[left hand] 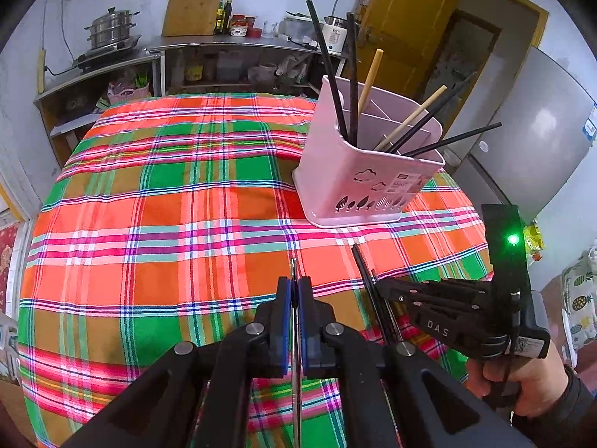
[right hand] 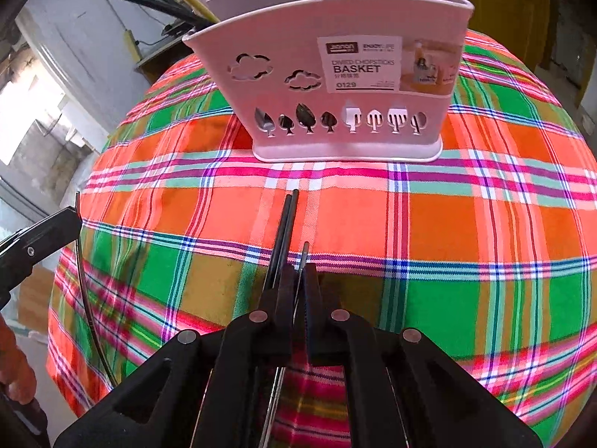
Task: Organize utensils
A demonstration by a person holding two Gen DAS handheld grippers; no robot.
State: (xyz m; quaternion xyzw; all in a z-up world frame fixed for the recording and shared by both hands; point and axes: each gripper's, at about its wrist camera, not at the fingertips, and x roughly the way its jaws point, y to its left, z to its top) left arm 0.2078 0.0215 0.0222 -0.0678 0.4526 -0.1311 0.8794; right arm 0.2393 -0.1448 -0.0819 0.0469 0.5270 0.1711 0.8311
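Kitchen setup here, with a round table wearing a loud orange-green-pink plaid tablecloth point(left hand: 156, 224). Sitting on it toward the far side is a pale pink plastic divided basket point(left hand: 358, 175) holding black and wooden chopsticks, its label reading "DIVIDED CHOPSTICKS BASKET 0129". The left gripper point(left hand: 295, 298) is pinching a thin silver metal chopstick point(left hand: 294, 268). The right gripper point(right hand: 298, 283) is clamping a thin grey stick point(right hand: 304, 254), with black chopsticks point(right hand: 285, 231) poking out just beside its left finger.

We see the basket point(left hand: 358, 171) standing on the table point(left hand: 168, 205), chopsticks point(left hand: 332, 74) upright in its compartments; shelves point(left hand: 238, 52) lie behind the table, a refrigerator point(left hand: 533, 142) to its right.
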